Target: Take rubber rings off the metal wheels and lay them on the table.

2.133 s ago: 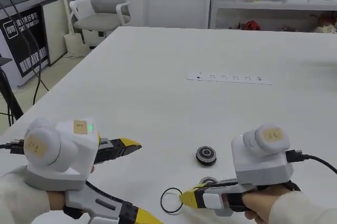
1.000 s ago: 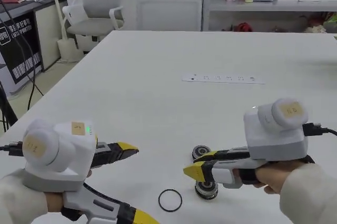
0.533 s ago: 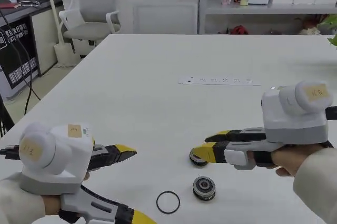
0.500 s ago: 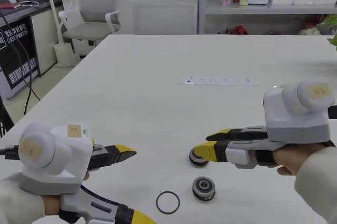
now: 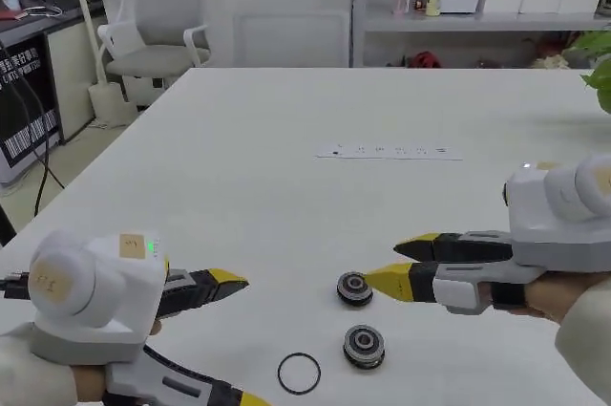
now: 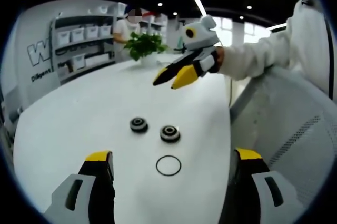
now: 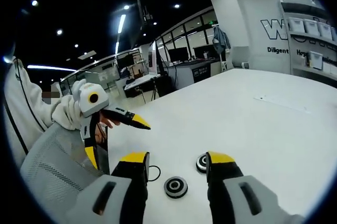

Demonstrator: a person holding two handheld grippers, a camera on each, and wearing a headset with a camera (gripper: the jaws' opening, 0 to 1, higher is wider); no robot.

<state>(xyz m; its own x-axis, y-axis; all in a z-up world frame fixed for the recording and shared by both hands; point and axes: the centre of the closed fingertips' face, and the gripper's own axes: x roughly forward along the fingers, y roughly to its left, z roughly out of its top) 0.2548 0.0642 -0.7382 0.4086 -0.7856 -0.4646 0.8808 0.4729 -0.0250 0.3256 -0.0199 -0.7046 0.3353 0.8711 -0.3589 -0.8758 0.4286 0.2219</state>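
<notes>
On the white table (image 5: 239,158), near my edge, one loose rubber ring (image 5: 299,373) lies flat. It's apart from both metal wheels and just to the left of the near wheel (image 5: 364,346). The far wheel (image 5: 354,288) sits just behind the near one; they're close but not touching. Both wheels lie flat w/ dark rims, and I can't tell whether rubber is on them.

Left gripper (image 5: 237,339) is at bottom left of the head view, claw released, jaws spread wide and pointing right toward the parts. Its own view has the ring (image 6: 168,165) between the two jaw tips and ahead of them, w/ the near wheel (image 6: 170,133) beyond it and the far wheel (image 6: 139,124) to that one's left.

Right gripper (image 5: 389,263) comes in from the right, claw also released, jaws parted and stacked one over the other. In the head view the lower tip looks just beside the far wheel, but I can't tell if it touches. From the left gripper view the right gripper (image 6: 168,79) hangs above the tabletop. Its own view has the far wheel (image 7: 202,163) partly behind one jaw tip, the near wheel (image 7: 175,186) between the jaws, and the ring (image 7: 152,173) peeking out by the other tip. The left gripper (image 7: 120,145) shows across the table there.

A white power strip (image 5: 387,150) lies mid-table, well apart from the parts.
</notes>
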